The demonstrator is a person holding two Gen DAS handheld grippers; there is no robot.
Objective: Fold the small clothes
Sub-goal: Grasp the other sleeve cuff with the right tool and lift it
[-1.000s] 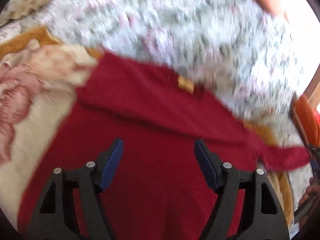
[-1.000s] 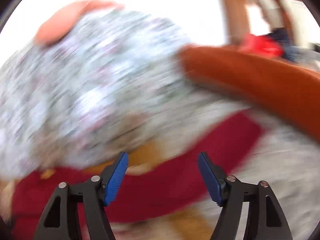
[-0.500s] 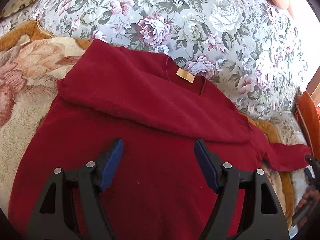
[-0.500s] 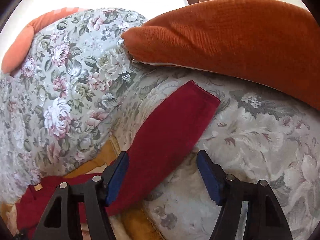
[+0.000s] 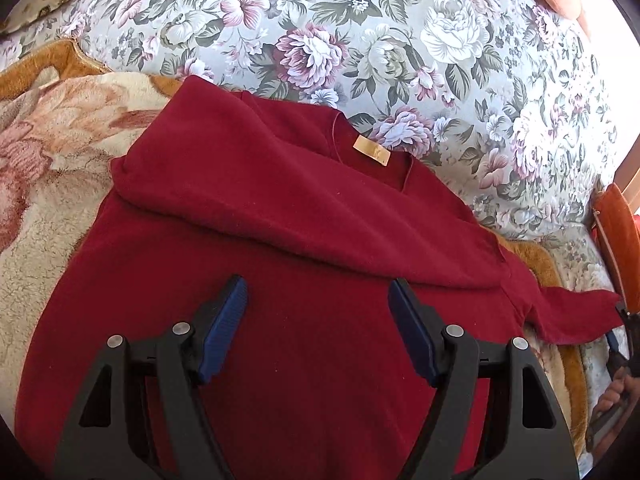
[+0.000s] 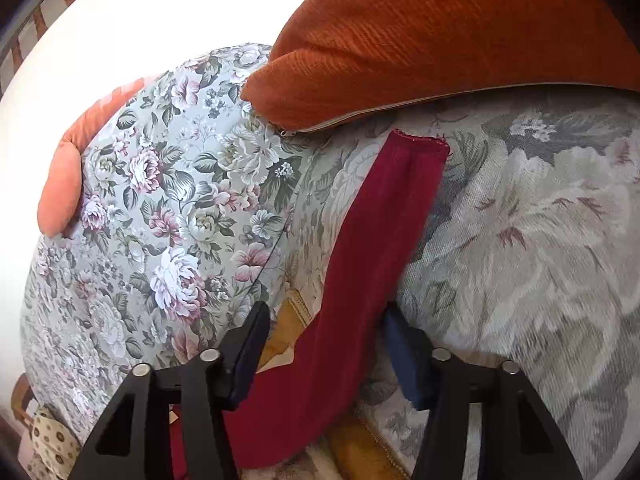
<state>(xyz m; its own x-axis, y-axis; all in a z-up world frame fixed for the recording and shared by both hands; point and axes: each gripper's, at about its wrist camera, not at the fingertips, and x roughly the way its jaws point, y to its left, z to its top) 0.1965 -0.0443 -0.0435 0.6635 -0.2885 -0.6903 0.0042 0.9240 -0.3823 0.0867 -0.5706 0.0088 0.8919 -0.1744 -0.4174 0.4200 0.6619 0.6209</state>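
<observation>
A dark red sweater (image 5: pixel 304 248) lies spread on a sofa seat, its left sleeve folded across the chest and a tan neck label (image 5: pixel 371 149) facing up. My left gripper (image 5: pixel 318 320) is open and hovers over the sweater's body. The sweater's right sleeve (image 6: pixel 372 248) stretches out flat toward the cuff (image 6: pixel 420 142). My right gripper (image 6: pixel 324 344) is open and straddles this sleeve, low over it. The right gripper also shows at the far right edge of the left wrist view (image 5: pixel 624 336).
A floral sofa back (image 5: pixel 360 32) rises behind the sweater. A cream and orange fleece blanket (image 5: pixel 44 168) lies under it. An orange cushion (image 6: pixel 440 32) lies just beyond the sleeve cuff. Another peach cushion (image 6: pixel 68 168) sits on the sofa back.
The right gripper has swung onto the outstretched sleeve and moved closer, so its fingers now straddle it. The left gripper's view has steadied over the sweater body.
</observation>
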